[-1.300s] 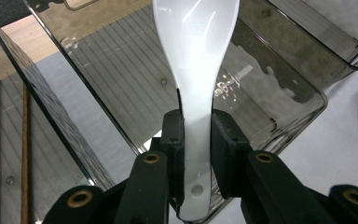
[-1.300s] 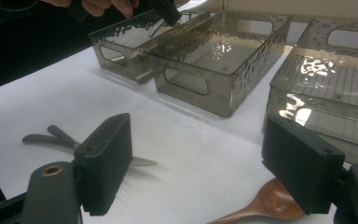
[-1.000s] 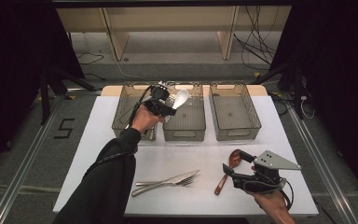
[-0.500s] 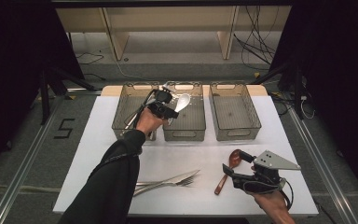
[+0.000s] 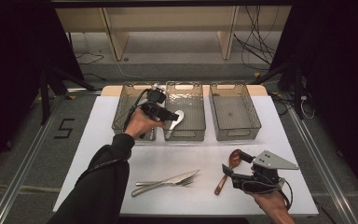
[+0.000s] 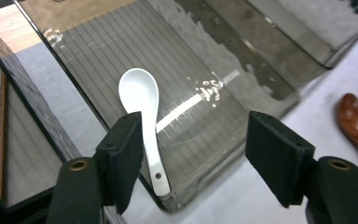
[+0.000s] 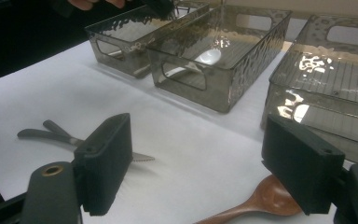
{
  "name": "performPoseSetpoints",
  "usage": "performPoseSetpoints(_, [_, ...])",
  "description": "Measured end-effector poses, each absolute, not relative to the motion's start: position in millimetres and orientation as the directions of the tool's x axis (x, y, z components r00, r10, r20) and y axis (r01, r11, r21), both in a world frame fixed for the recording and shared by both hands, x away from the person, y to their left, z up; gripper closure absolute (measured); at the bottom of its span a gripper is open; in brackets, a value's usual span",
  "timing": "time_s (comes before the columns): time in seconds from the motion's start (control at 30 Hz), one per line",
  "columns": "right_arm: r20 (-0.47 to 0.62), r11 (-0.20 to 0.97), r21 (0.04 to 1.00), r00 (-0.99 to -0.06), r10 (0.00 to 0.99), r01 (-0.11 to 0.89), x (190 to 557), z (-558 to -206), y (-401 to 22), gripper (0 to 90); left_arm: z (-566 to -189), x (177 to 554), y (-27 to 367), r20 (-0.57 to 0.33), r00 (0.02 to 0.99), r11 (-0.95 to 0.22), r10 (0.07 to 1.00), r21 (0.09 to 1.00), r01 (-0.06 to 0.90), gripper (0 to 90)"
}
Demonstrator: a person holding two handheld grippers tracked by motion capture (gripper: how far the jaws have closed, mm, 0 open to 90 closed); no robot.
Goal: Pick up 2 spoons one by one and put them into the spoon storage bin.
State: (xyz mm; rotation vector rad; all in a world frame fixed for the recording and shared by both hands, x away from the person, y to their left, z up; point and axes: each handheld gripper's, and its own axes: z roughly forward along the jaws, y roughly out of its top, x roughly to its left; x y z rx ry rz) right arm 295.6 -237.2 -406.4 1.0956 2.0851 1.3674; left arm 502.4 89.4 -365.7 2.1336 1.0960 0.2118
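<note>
White spoon point(image 6: 142, 109) lies in the bin point(image 6: 223, 121); left gripper point(image 6: 193, 154) open, empty.

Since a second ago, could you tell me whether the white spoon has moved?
Yes. The white spoon has dropped from the left gripper, whose jaws just opened, and lies in the middle bin.

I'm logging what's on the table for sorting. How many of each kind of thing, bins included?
Clear bins: 3 (left, middle, right)
Spoons: 2 (white spoon, wooden spoon)
Knife: 1
Fork: 1
Brown stick in the left bin: 1
Total: 8
</note>
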Motion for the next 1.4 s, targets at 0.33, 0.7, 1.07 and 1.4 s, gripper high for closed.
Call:
performPoseSetpoints(0.33, [0.076, 0.251, 0.861, -0.600, 0.796, 0.443, 301.8, -411.6, -229.7, 25.7, -362.7, 456.5, 114.0, -0.184, 0.649, -0.360, 0.739, 0.707, 0.609, 28.1])
performPoseSetpoints(0.7, [0.088, 0.333, 0.801, -0.649, 0.756, 0.497, 314.8, -419.8, -221.0, 49.0, -379.2, 413.3, 139.5, -0.165, 0.680, -0.381, 0.714, 0.724, 0.575, 23.4])
performPoseSetpoints(1.07, [0.064, 0.432, 0.721, -0.673, 0.737, 0.542, 329.7, -436.3, -207.4, 76.7, -393.3, 372.8, 163.6, -0.187, 0.689, -0.355, 0.700, 0.746, 0.563, 21.7])
performPoseSetpoints(1.4, [0.068, 0.527, 0.621, -0.709, 0.702, 0.580, 333.8, -454.3, -198.2, 87.5, -406.0, 348.9, 170.3, -0.150, 0.702, -0.373, 0.696, 0.760, 0.532, 21.4])
